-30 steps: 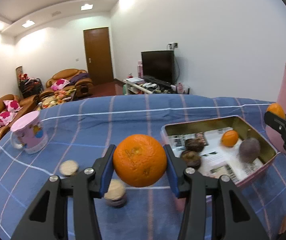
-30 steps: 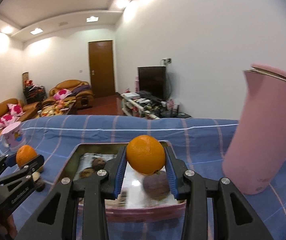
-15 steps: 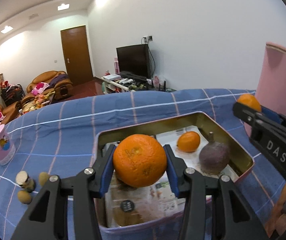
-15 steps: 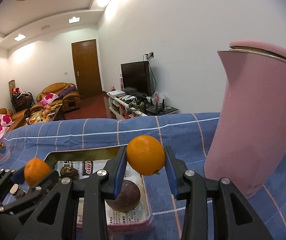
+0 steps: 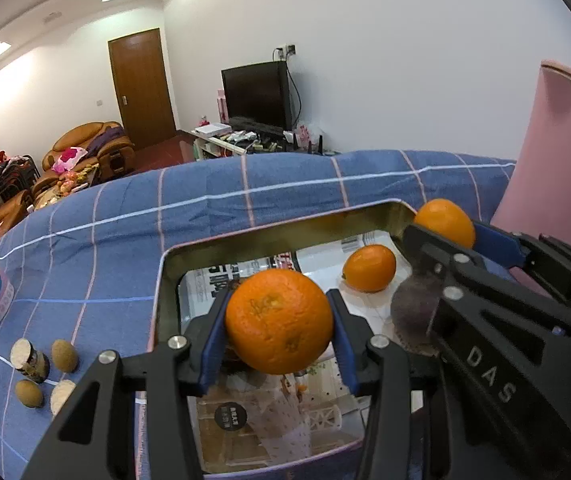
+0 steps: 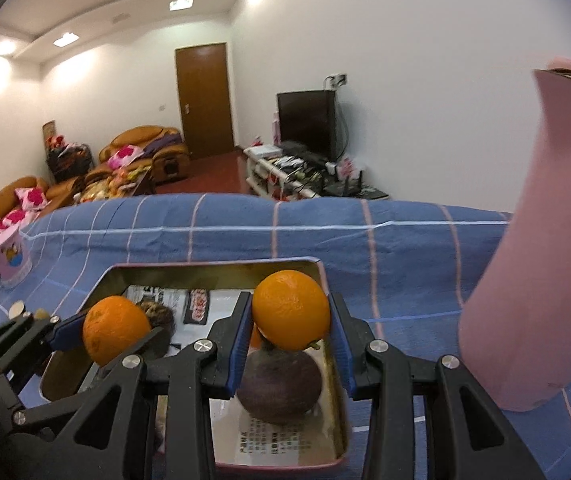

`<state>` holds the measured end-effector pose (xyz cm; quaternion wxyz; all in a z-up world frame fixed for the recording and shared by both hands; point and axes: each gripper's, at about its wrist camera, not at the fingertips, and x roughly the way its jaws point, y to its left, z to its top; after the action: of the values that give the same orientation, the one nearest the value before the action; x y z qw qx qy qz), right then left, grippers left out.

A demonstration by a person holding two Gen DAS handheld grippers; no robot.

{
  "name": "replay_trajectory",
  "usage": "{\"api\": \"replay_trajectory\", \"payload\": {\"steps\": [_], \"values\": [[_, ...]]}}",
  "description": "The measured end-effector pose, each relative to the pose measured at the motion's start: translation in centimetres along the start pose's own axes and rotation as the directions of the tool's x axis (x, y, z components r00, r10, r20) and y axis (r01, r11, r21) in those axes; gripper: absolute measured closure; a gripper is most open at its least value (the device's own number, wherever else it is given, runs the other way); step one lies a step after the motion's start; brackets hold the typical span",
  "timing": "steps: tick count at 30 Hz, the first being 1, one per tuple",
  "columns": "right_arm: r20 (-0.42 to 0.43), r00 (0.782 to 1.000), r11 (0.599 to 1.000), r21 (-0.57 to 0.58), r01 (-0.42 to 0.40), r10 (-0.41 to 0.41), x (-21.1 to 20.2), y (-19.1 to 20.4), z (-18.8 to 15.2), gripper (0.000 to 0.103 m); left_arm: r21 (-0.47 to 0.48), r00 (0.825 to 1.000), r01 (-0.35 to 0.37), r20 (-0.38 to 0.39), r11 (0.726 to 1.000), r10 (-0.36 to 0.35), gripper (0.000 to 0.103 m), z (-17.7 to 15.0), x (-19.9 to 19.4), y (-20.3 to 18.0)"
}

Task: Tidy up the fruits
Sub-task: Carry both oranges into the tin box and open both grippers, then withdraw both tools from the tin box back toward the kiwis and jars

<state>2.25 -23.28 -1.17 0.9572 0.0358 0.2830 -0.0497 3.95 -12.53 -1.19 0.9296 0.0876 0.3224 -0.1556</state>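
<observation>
A dark purple round fruit (image 5: pixel 413 312) is partly hidden by the right gripper (image 5: pixel 441 236); each gripper's jaws are clamped on a glossy orange, the left gripper (image 5: pixel 279 336) on the larger (image 5: pixel 279 320).

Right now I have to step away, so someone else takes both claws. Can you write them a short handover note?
Left claw: shut on a large orange, held above the tin box.
Right claw: shut on a smaller orange, over the box's far right corner.
In the box: one small orange, a dark purple fruit, a dark brown one.
Done: both oranges brought over the box.
Left: lower and release both; the small brown fruits beside the box on the blue cloth remain out.
</observation>
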Motion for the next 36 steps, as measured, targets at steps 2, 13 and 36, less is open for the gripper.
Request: {"api": "replay_trajectory", "payload": {"steps": [2, 13, 36], "values": [[-0.009, 1.0, 1.0, 0.002, -0.007, 0.007, 0.2, 0.0, 0.0, 0.064, 0.009, 1.0, 0.0, -0.006, 1.0, 0.0, 0.054, 0.0, 0.0, -0.2], [-0.018, 0.999, 1.0, -0.009, -0.03, 0.03, 0.5, 0.3, 0.0, 0.063, 0.011, 0.997, -0.028, -0.071, 1.0, 0.029, 0.054, 0.3, 1.5, -0.4], [0.138, 0.99, 0.978, 0.206, -0.038, 0.009, -2.7, -3.4, 0.2, 0.029, 0.034, 0.987, -0.061, 0.151, 0.998, 0.056, 0.0, 0.0, -3.0, -0.8]]}}
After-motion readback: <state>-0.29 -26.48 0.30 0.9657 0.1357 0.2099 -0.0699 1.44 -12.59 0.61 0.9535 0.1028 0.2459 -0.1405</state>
